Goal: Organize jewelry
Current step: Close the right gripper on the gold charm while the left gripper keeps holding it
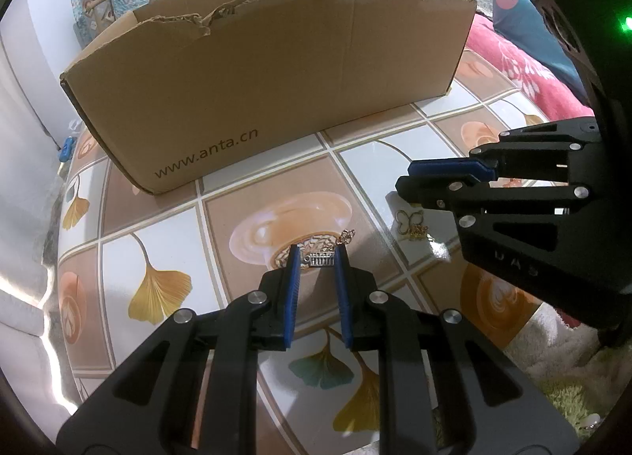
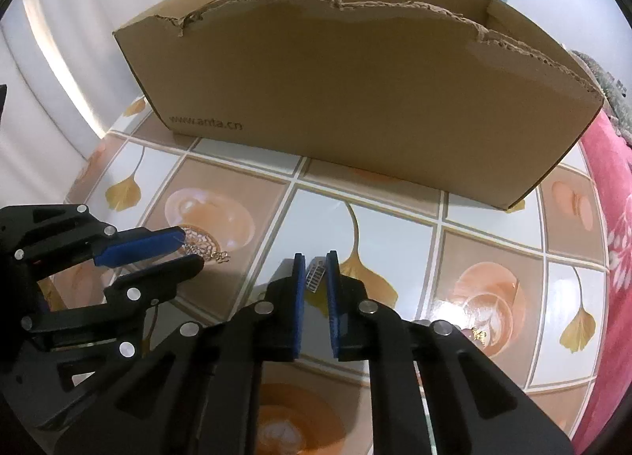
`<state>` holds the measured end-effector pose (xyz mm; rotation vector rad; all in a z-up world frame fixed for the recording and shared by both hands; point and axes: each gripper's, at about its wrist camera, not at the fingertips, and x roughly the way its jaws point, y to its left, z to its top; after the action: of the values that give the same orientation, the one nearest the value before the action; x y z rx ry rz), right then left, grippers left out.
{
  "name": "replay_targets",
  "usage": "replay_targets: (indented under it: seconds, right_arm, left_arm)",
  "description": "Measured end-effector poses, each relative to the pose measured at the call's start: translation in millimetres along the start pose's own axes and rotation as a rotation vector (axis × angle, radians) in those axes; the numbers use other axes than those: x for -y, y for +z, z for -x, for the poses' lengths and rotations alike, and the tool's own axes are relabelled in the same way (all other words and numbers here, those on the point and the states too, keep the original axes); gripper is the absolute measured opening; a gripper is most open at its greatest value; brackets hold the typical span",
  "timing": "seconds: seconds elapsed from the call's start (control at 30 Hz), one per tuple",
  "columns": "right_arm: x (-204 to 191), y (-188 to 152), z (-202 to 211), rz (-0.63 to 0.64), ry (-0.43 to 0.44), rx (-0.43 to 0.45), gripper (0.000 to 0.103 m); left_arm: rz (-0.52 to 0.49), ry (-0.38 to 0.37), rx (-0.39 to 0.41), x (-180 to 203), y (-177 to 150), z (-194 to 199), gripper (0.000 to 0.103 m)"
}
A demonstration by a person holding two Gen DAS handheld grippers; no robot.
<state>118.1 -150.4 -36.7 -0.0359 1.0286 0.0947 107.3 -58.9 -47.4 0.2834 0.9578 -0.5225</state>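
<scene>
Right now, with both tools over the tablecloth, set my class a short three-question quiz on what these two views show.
1. True or false: the right tool has nothing between its pads.
2. In the left wrist view, what lies on the tablecloth close to the right tool? A) butterfly pendant B) wristwatch C) pearl ring
3. What does the left tool grip between its pads?

Key
1. False: a small silver piece sits between them.
2. A.
3. A small silver bar, with a gold chain at one end.
</scene>
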Motion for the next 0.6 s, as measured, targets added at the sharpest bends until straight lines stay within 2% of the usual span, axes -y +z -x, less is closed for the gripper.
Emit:
replay_targets:
  seconds: [0.13,0.37,0.6]
  right_arm:
    - [1,0,0,-0.008,0.012,0.007,0.006]
    - [7,-1,1,-0.023,0.035,0.017,0.006]
    - [26,-3,24,-0.038,0.029,0.066,0.006]
  left_arm:
    - [0.001,-0.001,0.001,0,0,0,0.017]
    - [0.004,-0.005,0.008,-2,-1,0,0.016]
    - [0.006,-0.012,0.024,-6,-3,4,0.016]
